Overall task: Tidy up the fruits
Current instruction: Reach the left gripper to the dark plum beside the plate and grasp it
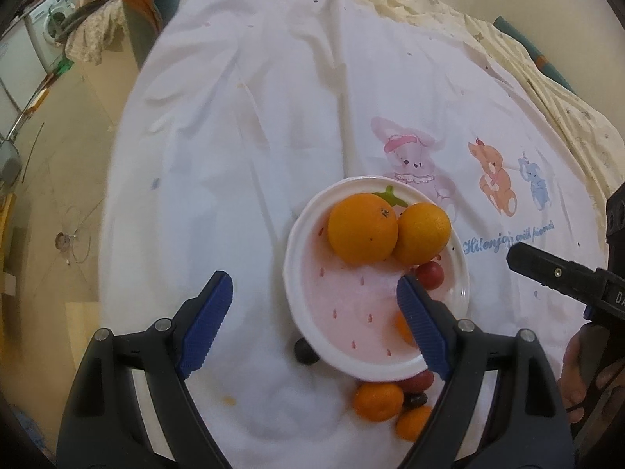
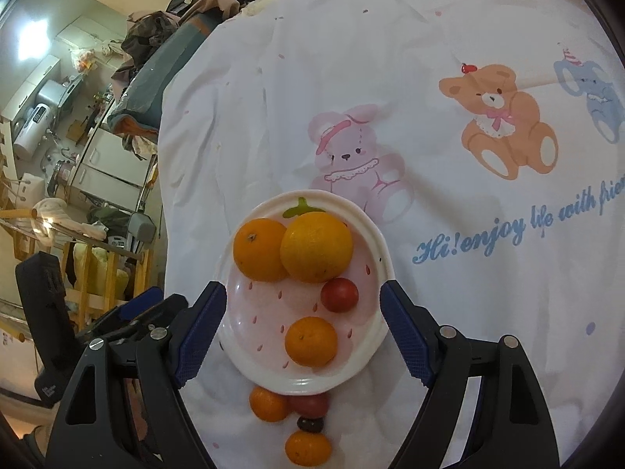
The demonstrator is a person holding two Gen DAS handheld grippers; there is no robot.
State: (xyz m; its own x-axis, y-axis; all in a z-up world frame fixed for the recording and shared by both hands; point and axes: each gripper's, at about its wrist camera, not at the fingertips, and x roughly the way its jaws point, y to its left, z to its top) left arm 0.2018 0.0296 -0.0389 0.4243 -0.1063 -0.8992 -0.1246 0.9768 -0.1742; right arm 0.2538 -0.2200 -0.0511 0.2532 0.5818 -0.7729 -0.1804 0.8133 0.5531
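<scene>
A white strawberry-shaped plate (image 2: 375, 265) lies on the white sheet; it also shows in the left wrist view (image 1: 297, 273). On it are two big oranges (image 2: 316, 246) (image 2: 259, 250), a red tomato (image 2: 339, 294) and a small mandarin (image 2: 311, 341). In front of the plate lie a mandarin (image 2: 268, 403), a red tomato (image 2: 309, 404), a dark grape (image 2: 310, 424) and another mandarin (image 2: 307, 447). Another dark grape (image 1: 306, 351) sits at the plate's left edge. My right gripper (image 2: 302, 324) is open above the plate's near half. My left gripper (image 1: 314, 320) is open and empty, left of the plate.
The sheet (image 2: 429, 195) has printed bears and blue writing. Its left edge drops to the floor (image 1: 58, 179). Household clutter and furniture (image 2: 78, 136) stand off to the left. The right gripper's body (image 1: 566, 277) shows at the right of the left wrist view.
</scene>
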